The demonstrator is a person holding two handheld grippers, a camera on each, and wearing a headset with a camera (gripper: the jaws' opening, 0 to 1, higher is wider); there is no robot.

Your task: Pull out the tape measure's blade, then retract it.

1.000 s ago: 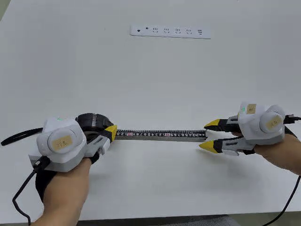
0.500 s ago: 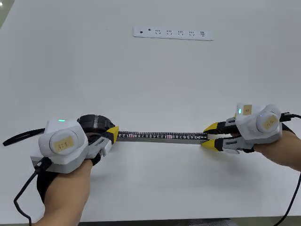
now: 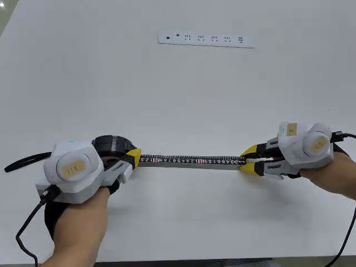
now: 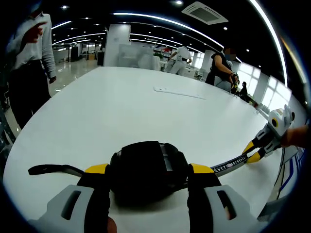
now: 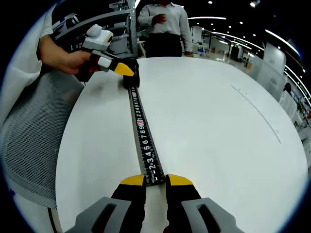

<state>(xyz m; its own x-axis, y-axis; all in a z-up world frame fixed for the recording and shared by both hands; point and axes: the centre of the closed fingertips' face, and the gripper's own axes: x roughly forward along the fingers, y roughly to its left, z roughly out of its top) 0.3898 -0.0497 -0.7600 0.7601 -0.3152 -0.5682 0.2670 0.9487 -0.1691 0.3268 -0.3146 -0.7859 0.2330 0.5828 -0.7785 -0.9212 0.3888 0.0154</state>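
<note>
The black tape measure case (image 3: 113,147) rests on the white table, and my left gripper (image 3: 131,160) is shut on it; the case (image 4: 148,166) sits between the yellow-tipped jaws in the left gripper view. Its dark blade (image 3: 192,161) runs out flat to the right across the table. My right gripper (image 3: 249,161) is shut on the blade's end. In the right gripper view the blade (image 5: 143,138) stretches away from my right gripper (image 5: 155,180) to the case (image 5: 131,76) held by the other gripper.
A white power strip (image 3: 206,39) lies at the far side of the table. A black strap (image 3: 25,161) trails left from the case. Cables hang off the near table edge. People stand beyond the table (image 5: 164,22).
The right gripper's jaws have come together on the blade's end. The left gripper and the case have stayed put.
</note>
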